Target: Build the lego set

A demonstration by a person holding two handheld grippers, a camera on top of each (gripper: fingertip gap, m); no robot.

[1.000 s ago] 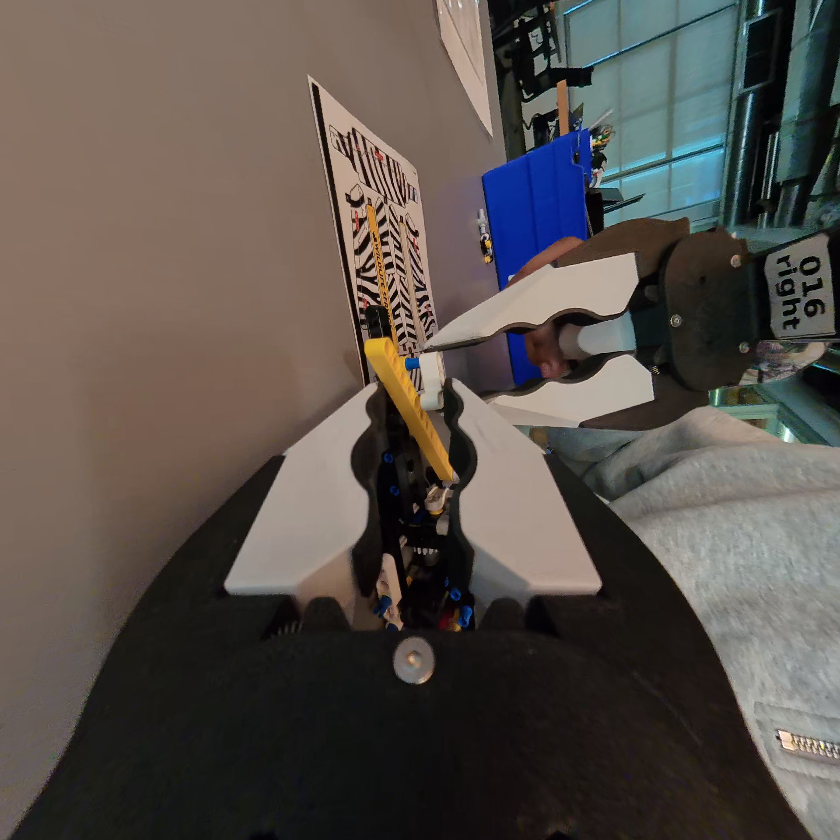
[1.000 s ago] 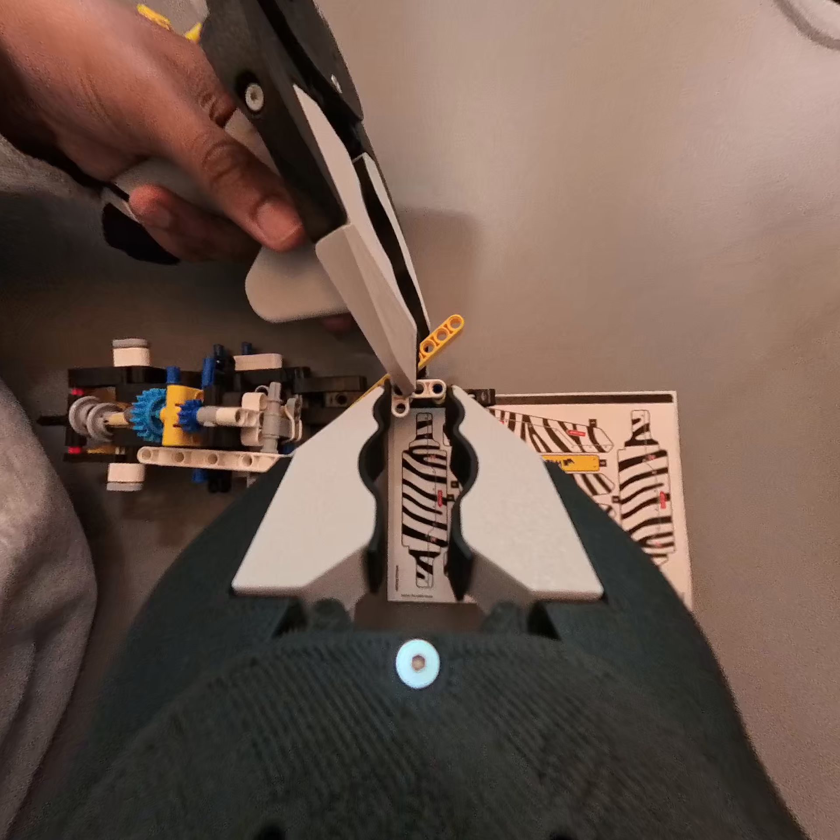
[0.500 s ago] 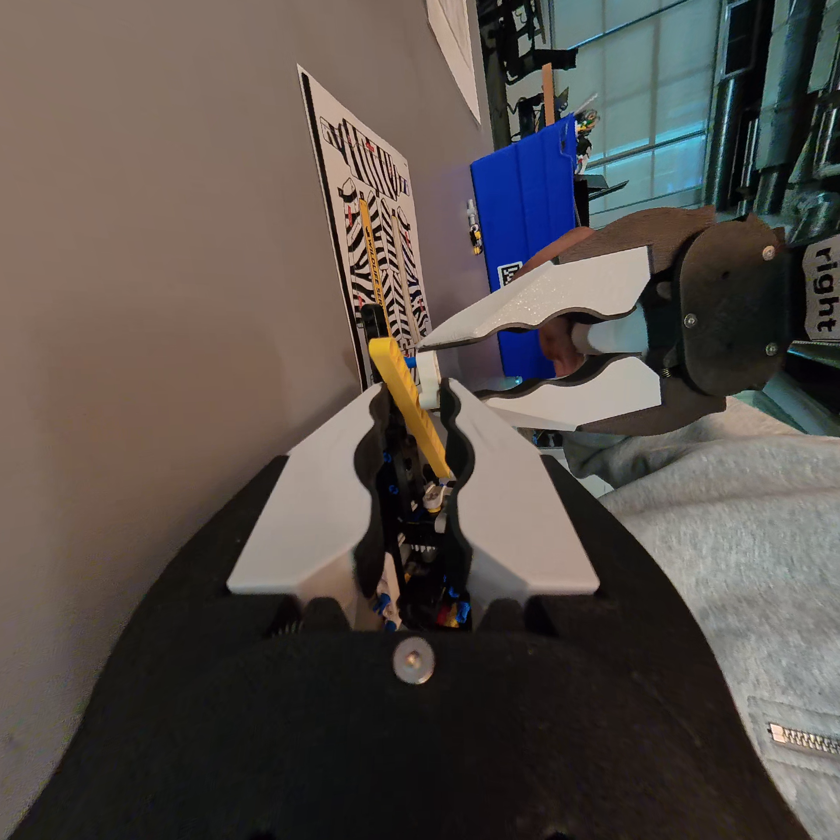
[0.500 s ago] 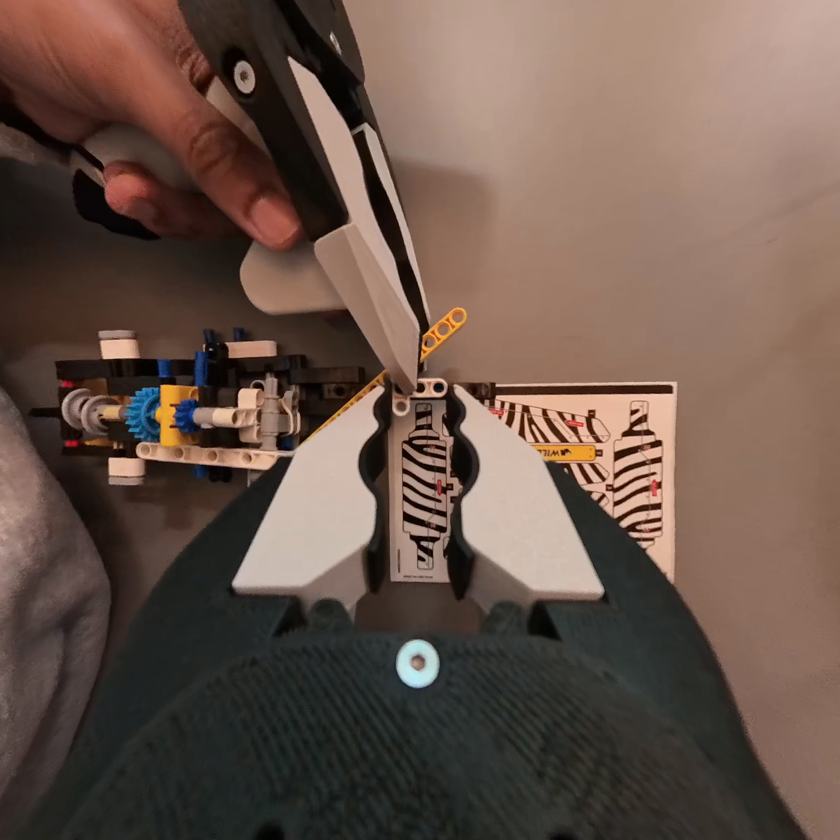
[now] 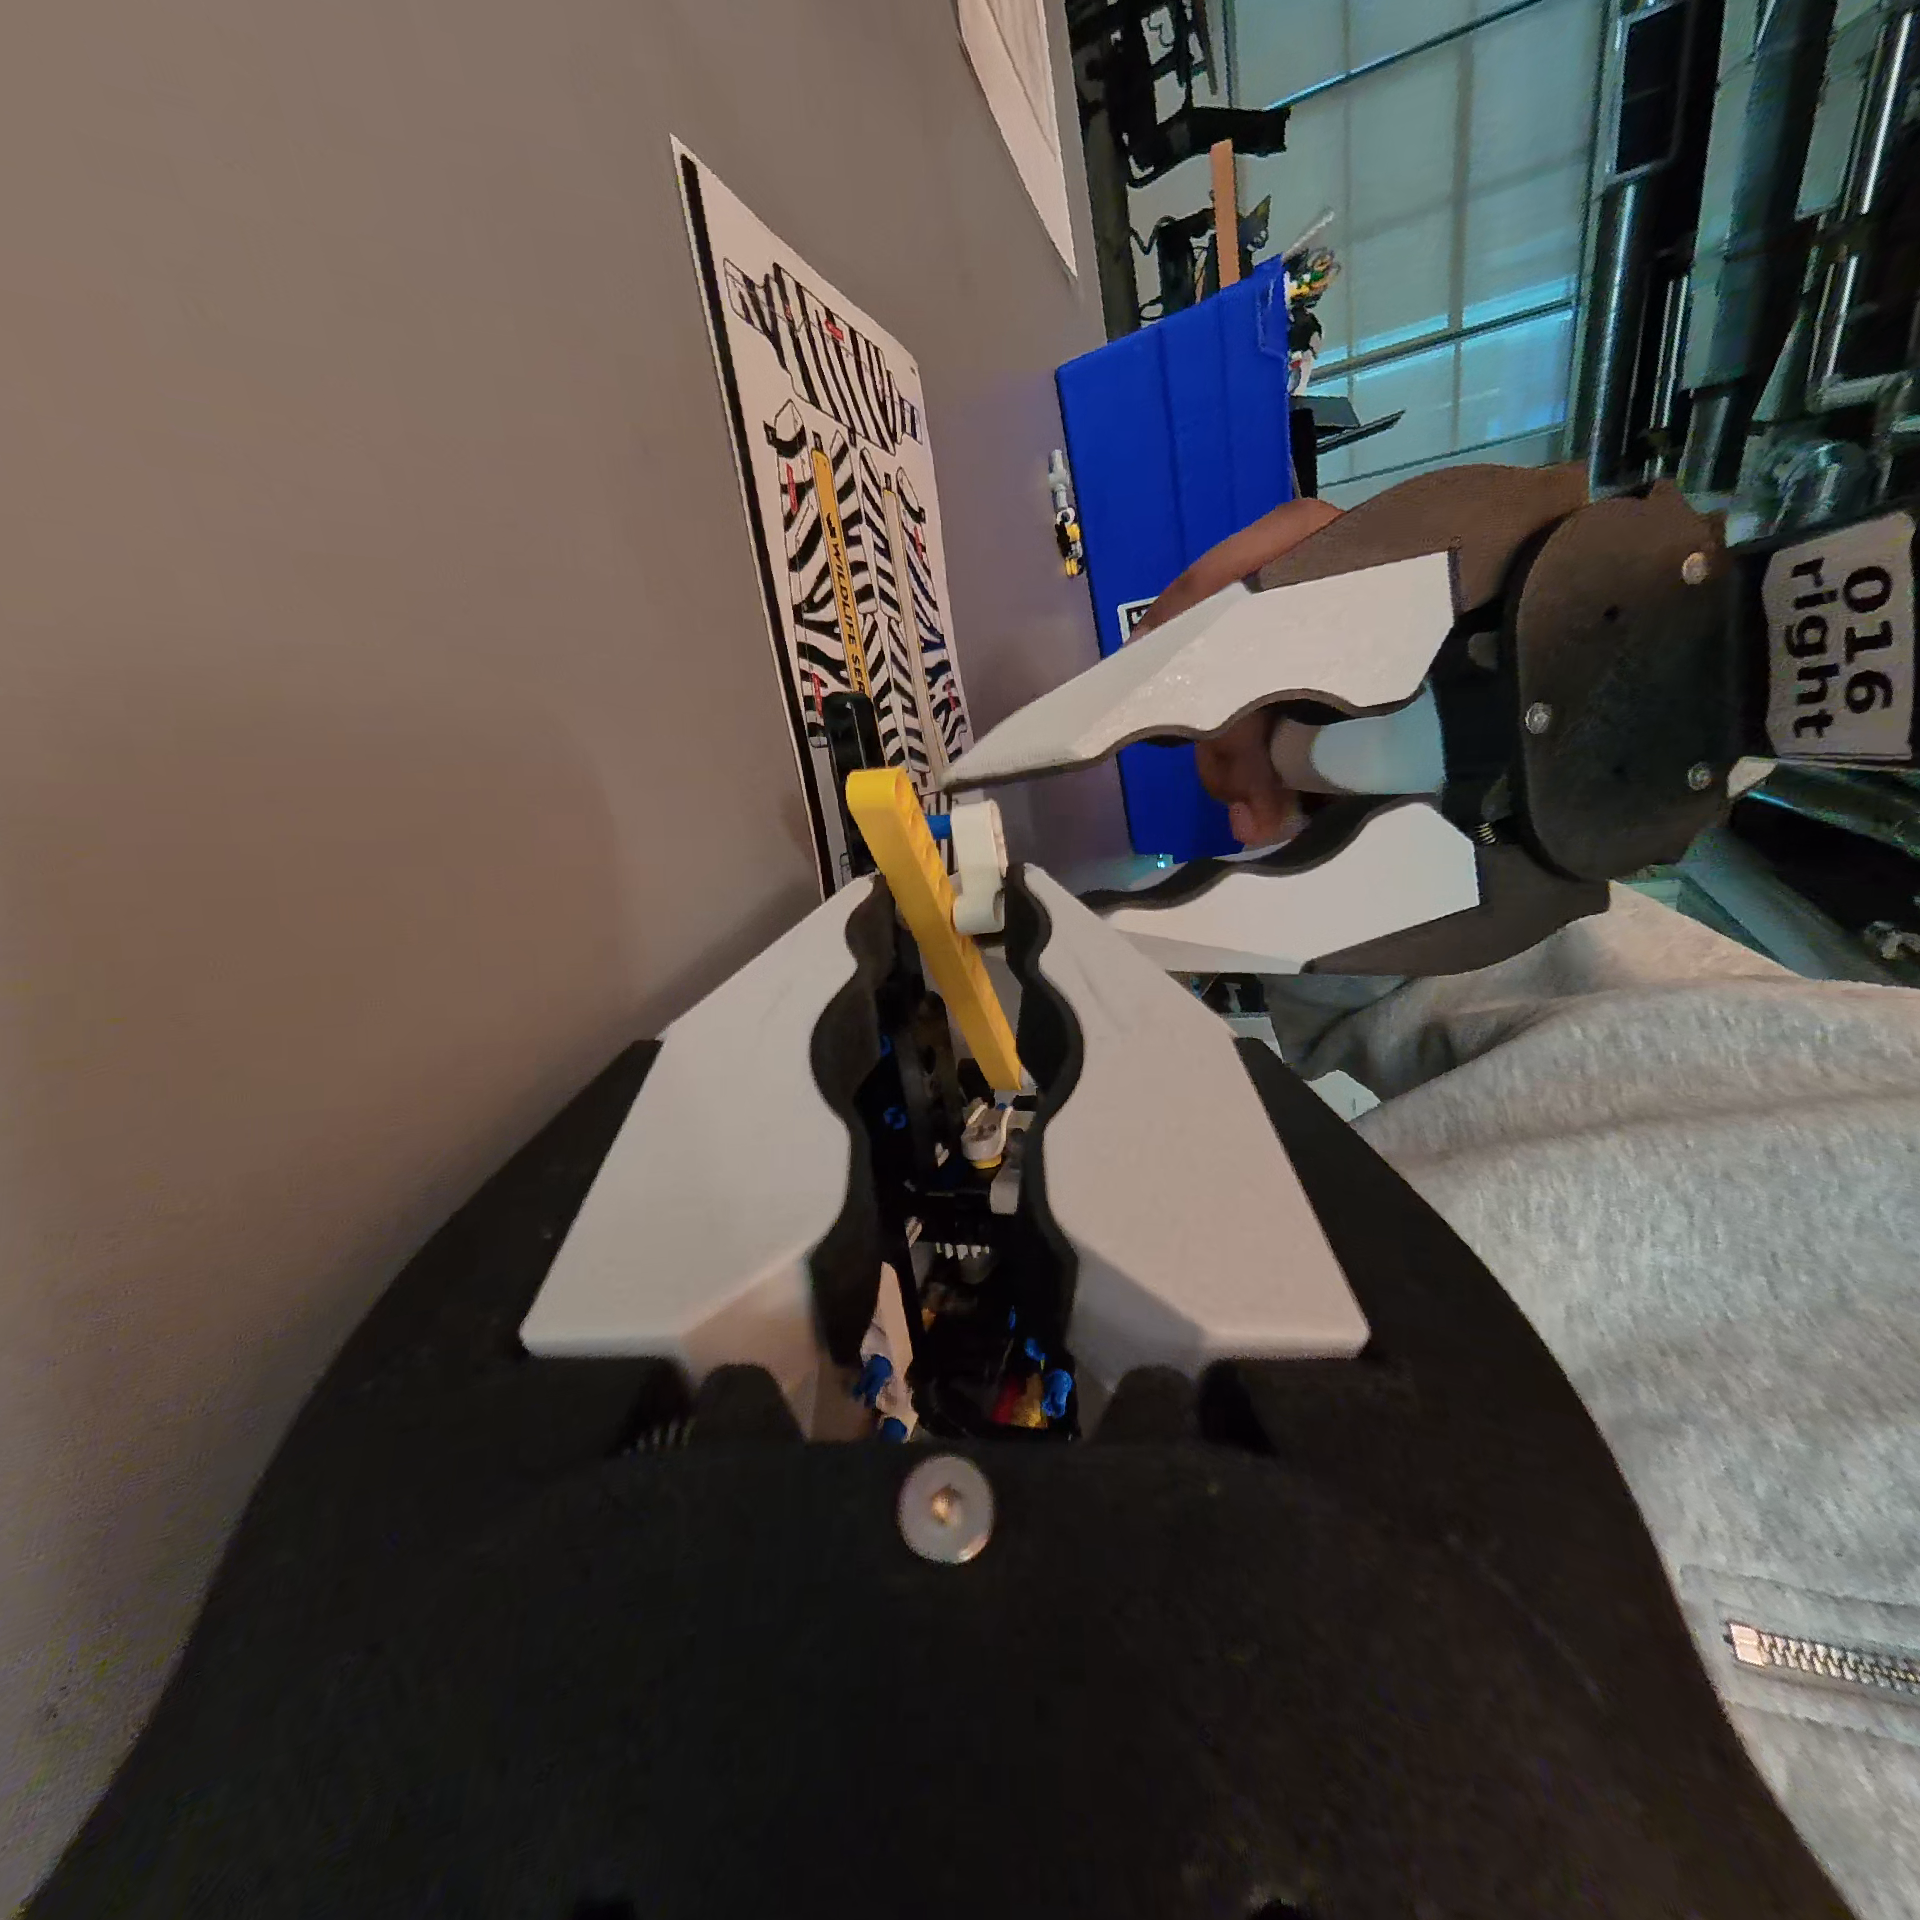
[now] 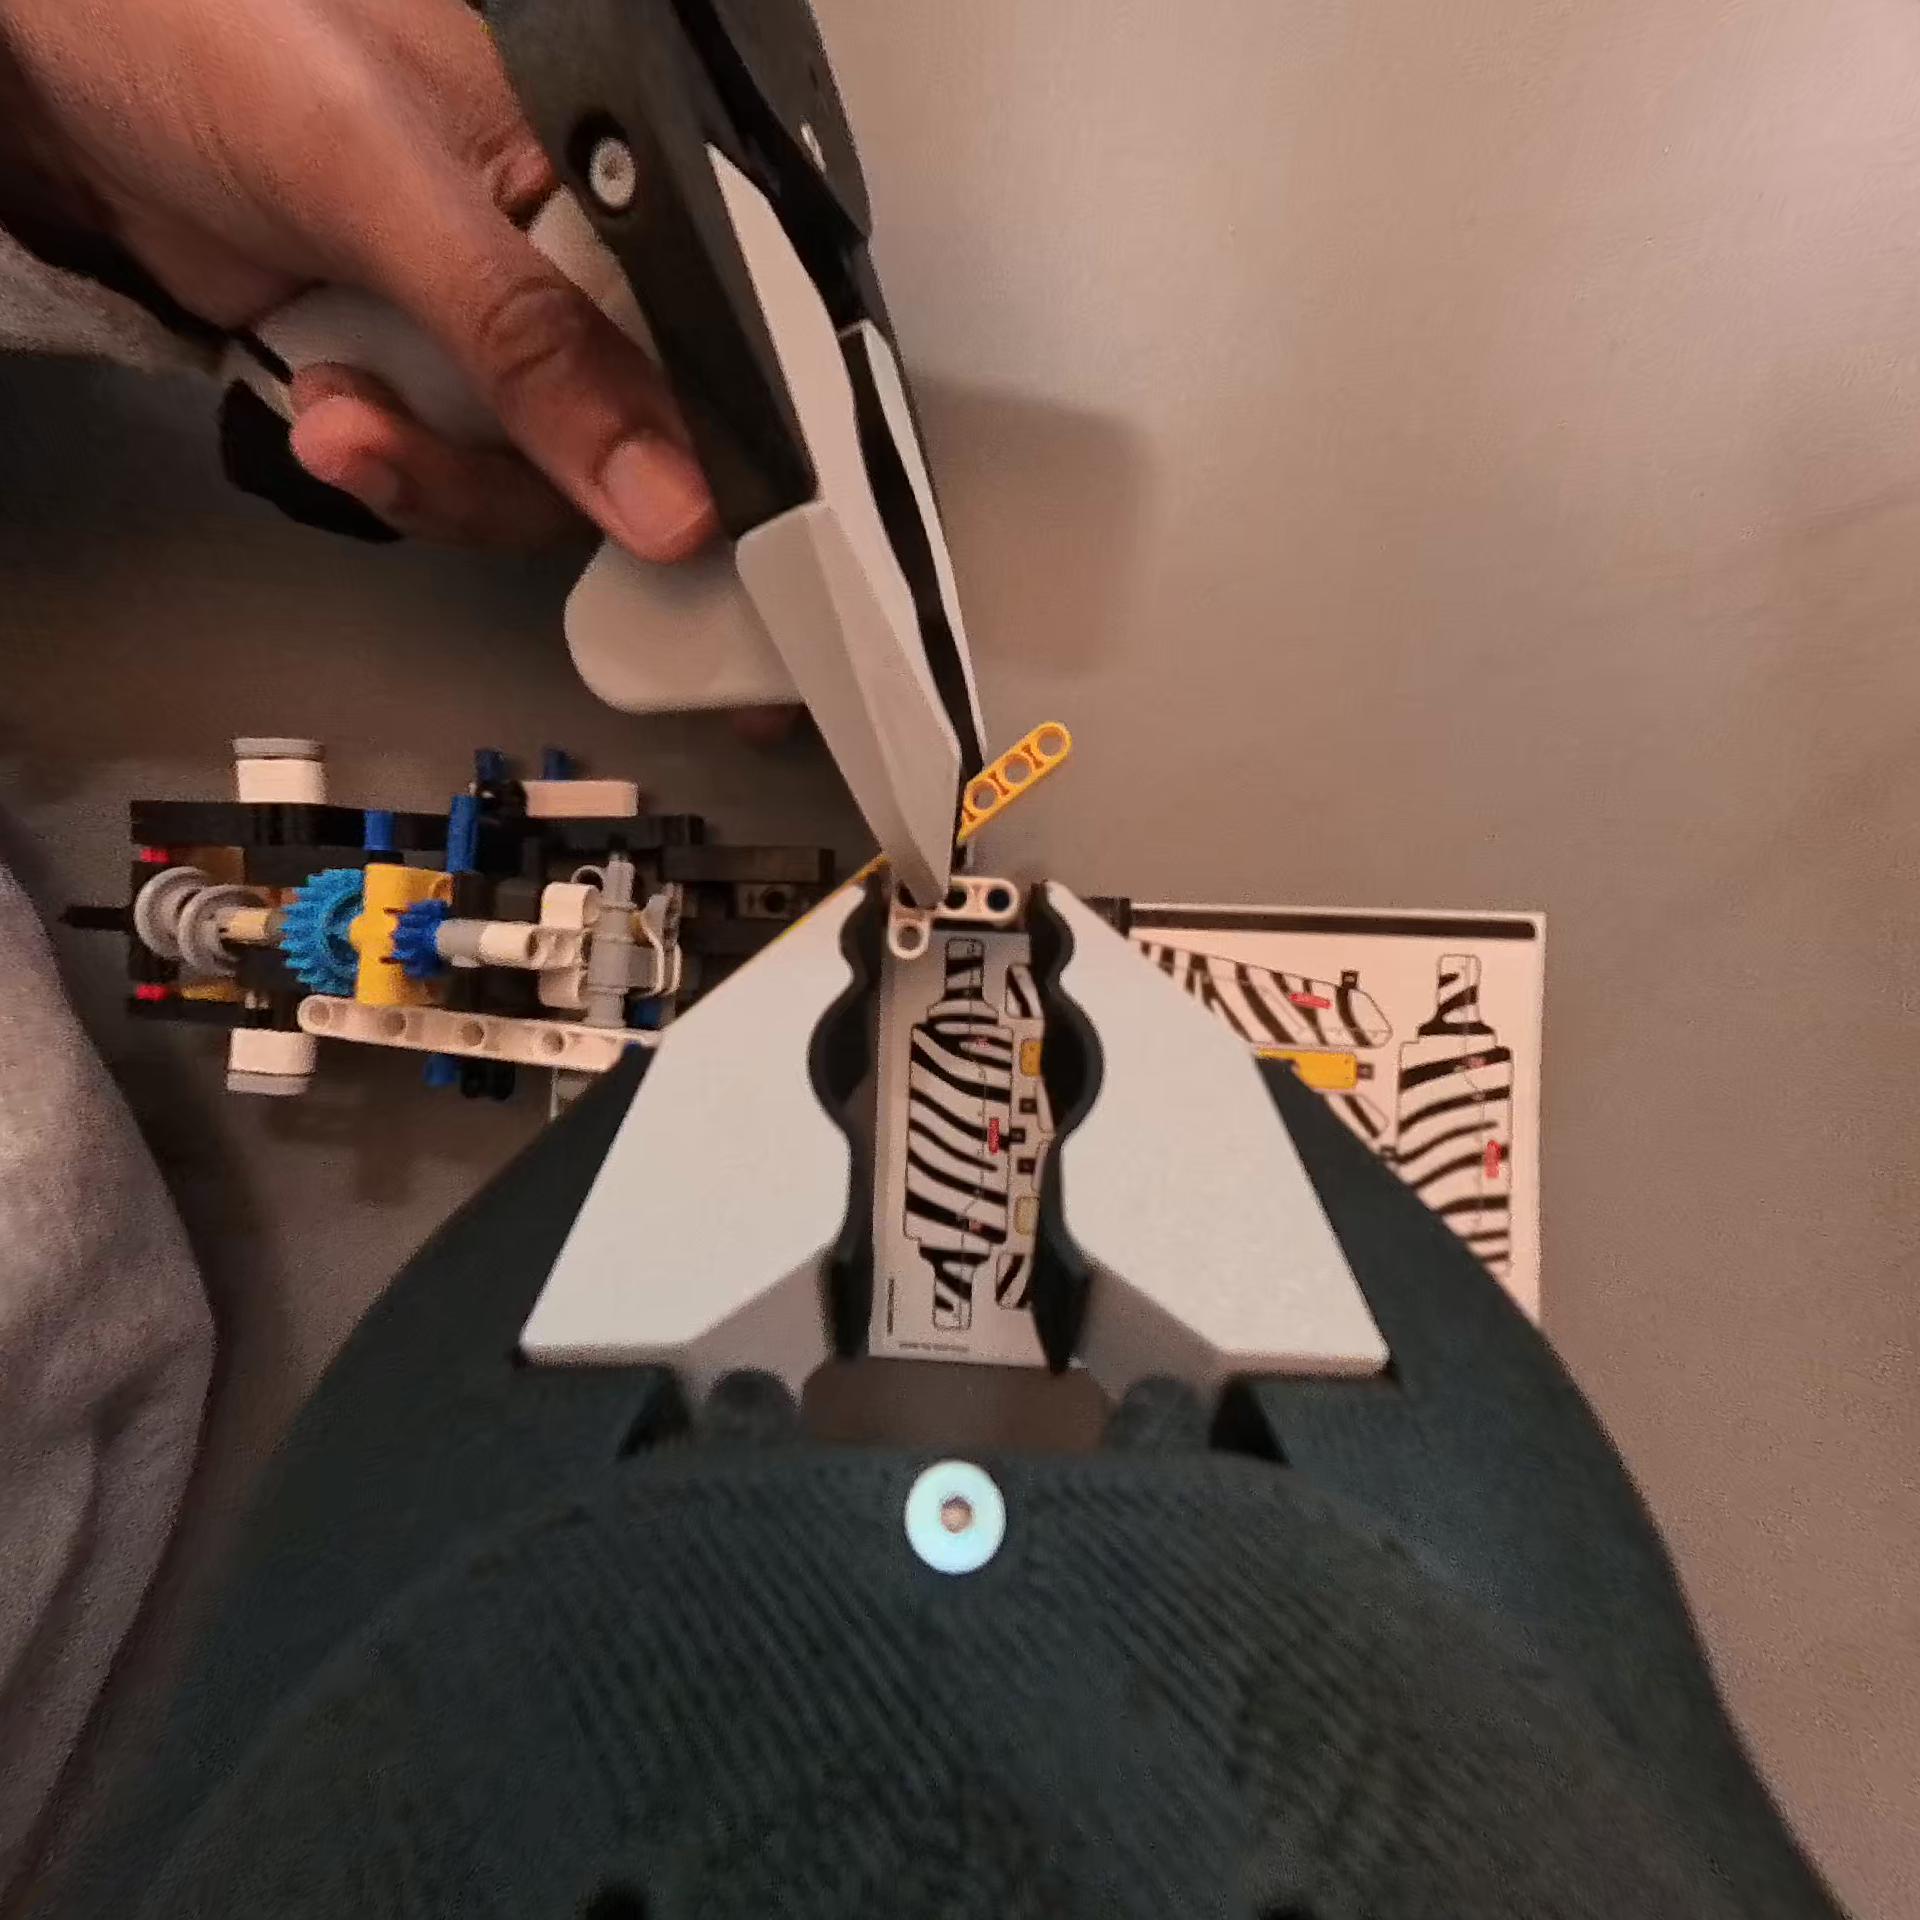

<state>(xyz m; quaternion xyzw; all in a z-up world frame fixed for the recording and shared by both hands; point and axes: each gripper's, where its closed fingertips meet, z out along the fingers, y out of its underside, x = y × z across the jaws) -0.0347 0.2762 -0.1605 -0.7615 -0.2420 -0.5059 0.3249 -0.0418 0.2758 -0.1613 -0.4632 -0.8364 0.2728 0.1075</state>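
l gripper (image 5: 940,894) clamps yellow beam (image 5: 928,935)

White wedge-shaped fingers (image 5: 727,1122) with wavy black inner pads are mounted on black housings. A silver screw (image 5: 943,1509) is set behind the jaws. A grey zipped sleeve (image 5: 1662,1247) is worn.

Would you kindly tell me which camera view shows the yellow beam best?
The left wrist view: the yellow beam runs almost full length between the left gripper fingers. The right wrist view shows only its holed tip past that gripper.
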